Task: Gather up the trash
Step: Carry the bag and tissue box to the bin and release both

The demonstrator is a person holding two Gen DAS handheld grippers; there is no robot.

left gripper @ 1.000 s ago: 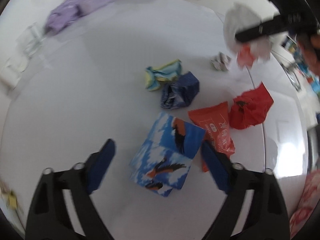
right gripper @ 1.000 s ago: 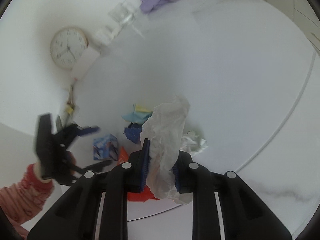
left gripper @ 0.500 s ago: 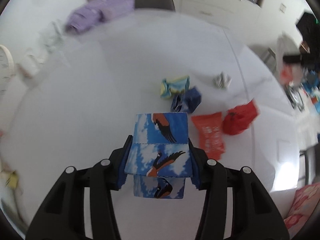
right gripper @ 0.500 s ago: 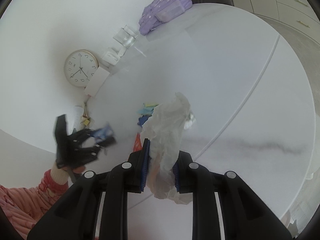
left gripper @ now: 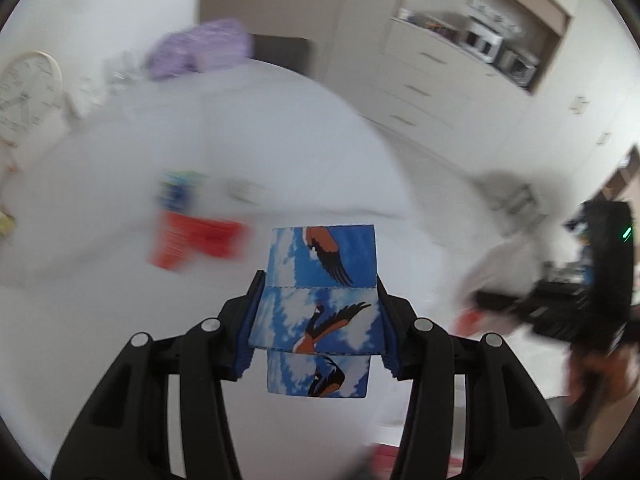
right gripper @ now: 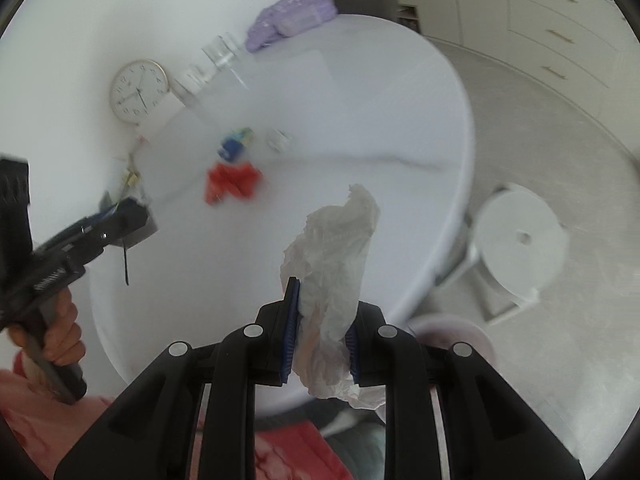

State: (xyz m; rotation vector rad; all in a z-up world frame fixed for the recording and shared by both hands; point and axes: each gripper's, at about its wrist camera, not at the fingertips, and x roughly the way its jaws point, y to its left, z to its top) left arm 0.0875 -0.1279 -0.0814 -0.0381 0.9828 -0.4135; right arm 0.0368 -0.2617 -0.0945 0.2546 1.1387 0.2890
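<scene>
Our left claw (left gripper: pixel 318 320) clamps the folded bird-print paper (left gripper: pixel 320 304) above the counter (left gripper: pixel 100 280); our right claw (right gripper: pixel 322 340) pinches a crumpled tissue (right gripper: pixel 332 256) past the counter's edge. The loose tissue may slip out if we swing fast

The left gripper (left gripper: pixel 316 328), which stood open around the blue bird-printed box (left gripper: pixel 320 308) on the table (left gripper: pixel 100 280), closed on it and lifted it clear. The right gripper (right gripper: pixel 320 340) carried its crumpled white wrapper (right gripper: pixel 332 276) from over the tabletop out to the edge.
</scene>
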